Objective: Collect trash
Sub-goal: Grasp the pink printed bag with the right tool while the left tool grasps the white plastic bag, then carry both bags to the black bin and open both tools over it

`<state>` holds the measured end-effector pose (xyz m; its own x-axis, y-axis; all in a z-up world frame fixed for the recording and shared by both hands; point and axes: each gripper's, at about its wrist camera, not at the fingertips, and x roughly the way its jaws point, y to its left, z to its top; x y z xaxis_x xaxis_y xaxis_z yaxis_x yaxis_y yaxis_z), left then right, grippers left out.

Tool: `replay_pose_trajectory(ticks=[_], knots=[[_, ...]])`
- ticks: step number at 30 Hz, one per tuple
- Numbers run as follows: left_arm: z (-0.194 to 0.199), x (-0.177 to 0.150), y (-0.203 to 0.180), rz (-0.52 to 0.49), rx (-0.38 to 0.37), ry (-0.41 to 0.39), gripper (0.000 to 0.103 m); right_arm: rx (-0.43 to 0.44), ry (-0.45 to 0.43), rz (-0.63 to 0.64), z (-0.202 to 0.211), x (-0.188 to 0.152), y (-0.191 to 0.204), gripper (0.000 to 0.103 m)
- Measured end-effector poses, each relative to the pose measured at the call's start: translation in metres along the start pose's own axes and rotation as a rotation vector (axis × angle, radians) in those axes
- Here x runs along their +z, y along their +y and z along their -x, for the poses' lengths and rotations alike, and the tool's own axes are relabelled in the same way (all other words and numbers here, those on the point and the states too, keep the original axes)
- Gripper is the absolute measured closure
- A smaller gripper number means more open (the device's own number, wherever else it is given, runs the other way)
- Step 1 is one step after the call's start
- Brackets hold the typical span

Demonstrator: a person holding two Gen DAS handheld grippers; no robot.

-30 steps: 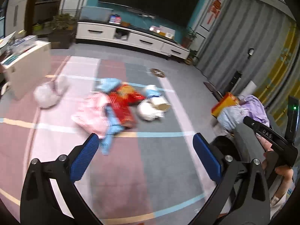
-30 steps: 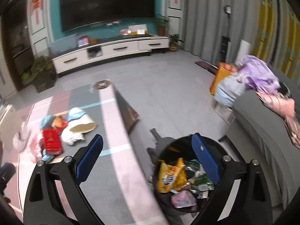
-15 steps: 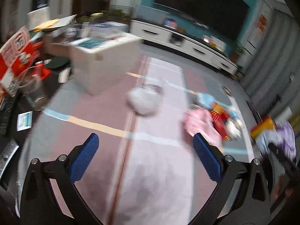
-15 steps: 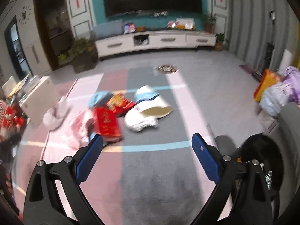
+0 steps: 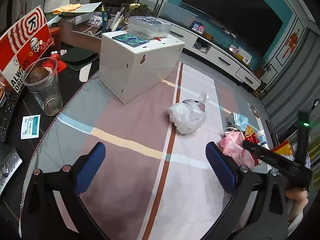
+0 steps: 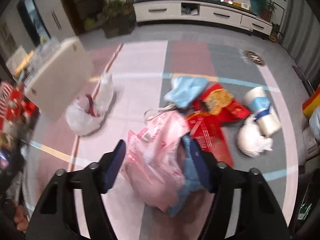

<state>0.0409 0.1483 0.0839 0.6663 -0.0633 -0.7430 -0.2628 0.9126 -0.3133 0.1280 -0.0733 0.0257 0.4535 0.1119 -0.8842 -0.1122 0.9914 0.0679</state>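
Right gripper [image 6: 158,164] just closing astride the crumpled pink bag [image 6: 158,160].

Pale pink plastic bag [image 6: 158,160] with darker pink print; light blue mask [image 6: 187,93]; red and gold wrapper [image 6: 218,102]; white paper cup [image 6: 262,110] banded blue; white bag [image 5: 187,116]; mat [image 5: 130,132] in pink, grey, white blocks

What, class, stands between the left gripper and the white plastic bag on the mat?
Nothing visible. The left gripper is open above bare mat, and the white plastic bag lies ahead of it with only mat between. The white box sits off to the side.
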Motion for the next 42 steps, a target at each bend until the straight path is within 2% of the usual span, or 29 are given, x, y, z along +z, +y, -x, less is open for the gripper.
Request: replay_pose_trajectory(ticks=[2,4,5,8,14,18,20,23,25,27,29,31,33,35,37,42], knots=[[-0.006,0.001,-0.002,-0.015,-0.012,0.013,0.003,-0.007,0.028,0.044,-0.011,-0.003,0.007,0.062],[-0.013,0.004,-0.004,-0.030,-0.022,0.026,0.003,-0.035,0.010,0.079,-0.009,-0.006,0.008,0.086],[-0.017,0.007,-0.007,-0.033,-0.028,0.029,0.003,-0.013,0.009,0.086,-0.004,-0.008,0.008,0.089],[-0.031,0.019,-0.016,-0.028,-0.060,0.033,0.003,0.081,0.003,0.068,0.018,-0.015,-0.001,0.090],[-0.080,0.045,-0.053,-0.043,-0.057,0.074,0.003,0.149,-0.087,0.061,0.079,-0.044,-0.029,0.090],[-0.114,0.058,-0.070,-0.027,-0.055,0.116,0.004,0.137,-0.112,0.038,0.106,-0.065,-0.058,0.090],[-0.128,0.060,-0.077,-0.028,-0.041,0.134,0.007,0.107,-0.119,0.020,0.112,-0.072,-0.075,0.090],[-0.140,0.058,-0.077,-0.020,-0.020,0.159,0.016,0.060,-0.134,-0.024,0.117,-0.077,-0.101,0.090],[-0.145,0.053,-0.072,0.006,0.006,0.175,0.027,0.004,-0.144,-0.054,0.119,-0.077,-0.116,0.090],[-0.143,0.047,-0.063,0.047,0.014,0.162,0.039,-0.055,-0.148,-0.085,0.121,-0.076,-0.128,0.090],[-0.142,0.041,-0.056,0.080,-0.005,0.165,0.053,-0.047,-0.164,-0.126,0.128,-0.075,-0.142,0.090],[-0.140,0.036,-0.051,0.097,0.000,0.162,0.073,-0.056,-0.186,-0.150,0.136,-0.075,-0.153,0.090],[-0.133,0.032,-0.051,0.105,-0.003,0.158,0.080,-0.068,-0.203,-0.160,0.141,-0.075,-0.159,0.090],[-0.120,0.027,-0.057,0.115,-0.019,0.151,0.082,-0.054,-0.220,-0.181,0.148,-0.075,-0.168,0.090],[-0.100,0.023,-0.066,0.122,-0.076,0.134,0.083,-0.050,-0.235,-0.194,0.155,-0.075,-0.175,0.090],[-0.045,0.011,-0.117,0.044,-0.198,0.089,0.083,-0.103,-0.297,-0.225,0.179,-0.080,-0.192,0.090]])
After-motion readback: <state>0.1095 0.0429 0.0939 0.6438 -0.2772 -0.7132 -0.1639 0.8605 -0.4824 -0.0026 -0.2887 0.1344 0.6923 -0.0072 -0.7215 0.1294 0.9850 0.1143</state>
